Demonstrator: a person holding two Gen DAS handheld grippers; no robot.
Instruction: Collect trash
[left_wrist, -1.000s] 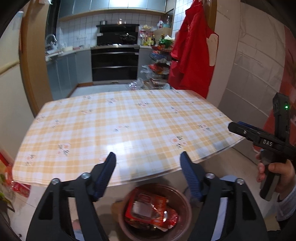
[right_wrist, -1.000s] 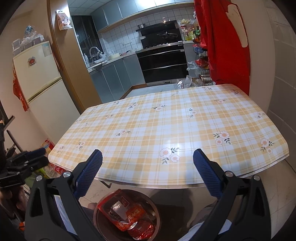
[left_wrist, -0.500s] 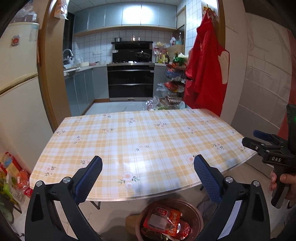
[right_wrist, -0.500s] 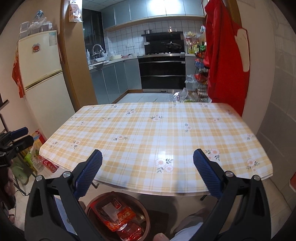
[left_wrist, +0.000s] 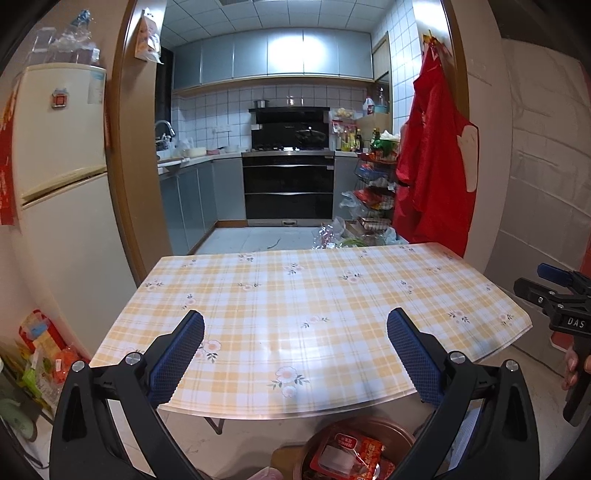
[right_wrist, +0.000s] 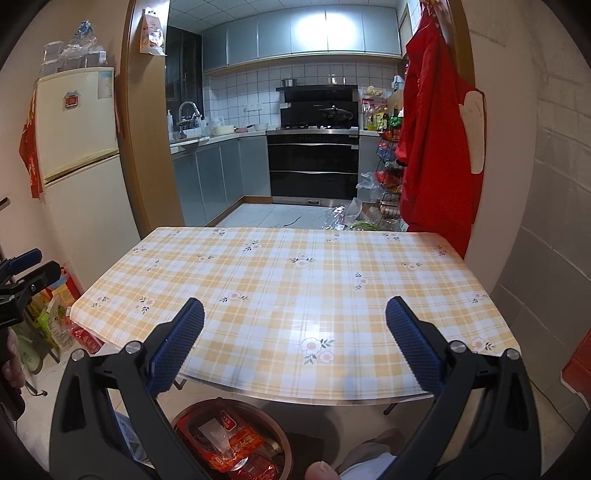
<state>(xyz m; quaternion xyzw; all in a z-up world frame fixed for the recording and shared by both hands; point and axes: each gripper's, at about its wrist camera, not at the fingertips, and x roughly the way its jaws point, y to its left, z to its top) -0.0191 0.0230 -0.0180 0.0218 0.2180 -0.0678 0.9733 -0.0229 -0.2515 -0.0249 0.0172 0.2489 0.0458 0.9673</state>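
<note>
A round brown trash bin (left_wrist: 321, 443) stands on the floor below the table's near edge, holding red snack wrappers (left_wrist: 351, 452); the bin also shows in the right wrist view (right_wrist: 279, 437) with wrappers (right_wrist: 236, 443) inside. My left gripper (left_wrist: 295, 334) is open and empty, raised in front of the table. My right gripper (right_wrist: 294, 334) is open and empty at about the same height. The right gripper shows at the right edge of the left wrist view (left_wrist: 554, 295); the left gripper shows at the left edge of the right wrist view (right_wrist: 22, 273).
The table (left_wrist: 314, 295) carries a yellow plaid cloth with flowers. A fridge (right_wrist: 77, 177) stands at the left with bags (right_wrist: 55, 325) on the floor beside it. A red apron (left_wrist: 432, 177) hangs at the right. The kitchen with an oven (left_wrist: 290, 188) lies behind.
Both grippers have risen and tilted up, so the bin has dropped to the bottom edge of both views. The left gripper's fingers opened wider early on.
</note>
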